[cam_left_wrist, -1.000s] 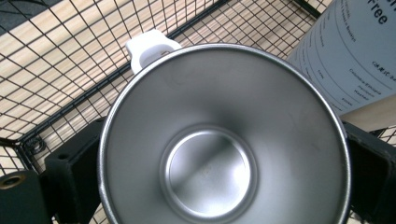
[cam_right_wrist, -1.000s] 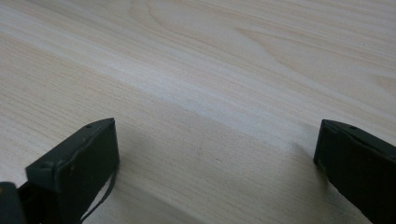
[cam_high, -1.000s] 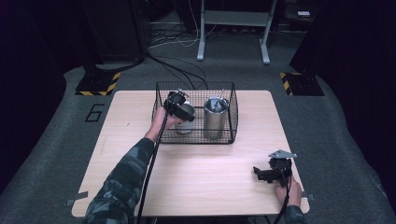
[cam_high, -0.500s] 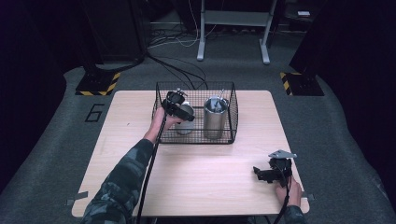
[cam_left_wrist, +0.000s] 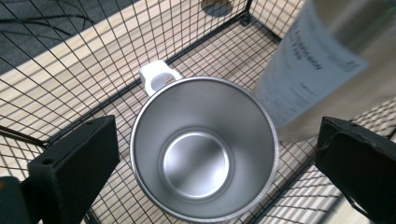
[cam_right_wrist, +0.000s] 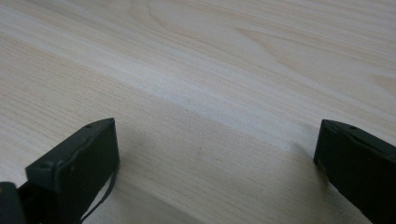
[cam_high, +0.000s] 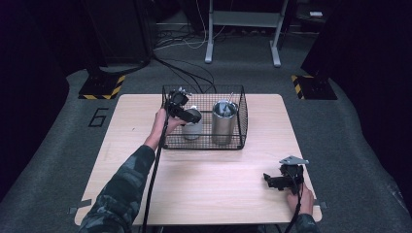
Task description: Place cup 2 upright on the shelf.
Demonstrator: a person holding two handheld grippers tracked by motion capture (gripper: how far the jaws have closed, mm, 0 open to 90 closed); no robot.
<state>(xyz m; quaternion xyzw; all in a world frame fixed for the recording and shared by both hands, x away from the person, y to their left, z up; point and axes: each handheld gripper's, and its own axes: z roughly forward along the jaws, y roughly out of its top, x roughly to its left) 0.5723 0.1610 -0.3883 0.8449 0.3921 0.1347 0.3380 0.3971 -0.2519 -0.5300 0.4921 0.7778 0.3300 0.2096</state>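
A black wire basket [cam_high: 241,104] stands on the far middle of the wooden table [cam_high: 214,184]. Inside it are a steel mug [cam_high: 193,129] with a white handle and a taller steel canister [cam_high: 223,121]. My left gripper [cam_high: 186,115] hovers over the mug, open. In the left gripper view the empty mug [cam_left_wrist: 203,149] lies between and below the spread jaws of the left gripper [cam_left_wrist: 215,133], with its handle [cam_left_wrist: 159,77] pointing away and the canister [cam_left_wrist: 317,60] to the right. My right gripper [cam_high: 269,180] rests near the table's front right corner, open.
In the right gripper view, bare wood of the table [cam_right_wrist: 210,70] lies ahead of the right gripper [cam_right_wrist: 217,128]. Beyond the table are floor cables [cam_high: 189,73], a metal stand [cam_high: 243,29] and two hazard-striped bases [cam_high: 99,90].
The left gripper has shifted slightly up and back over the mug. The right gripper has stayed in place.
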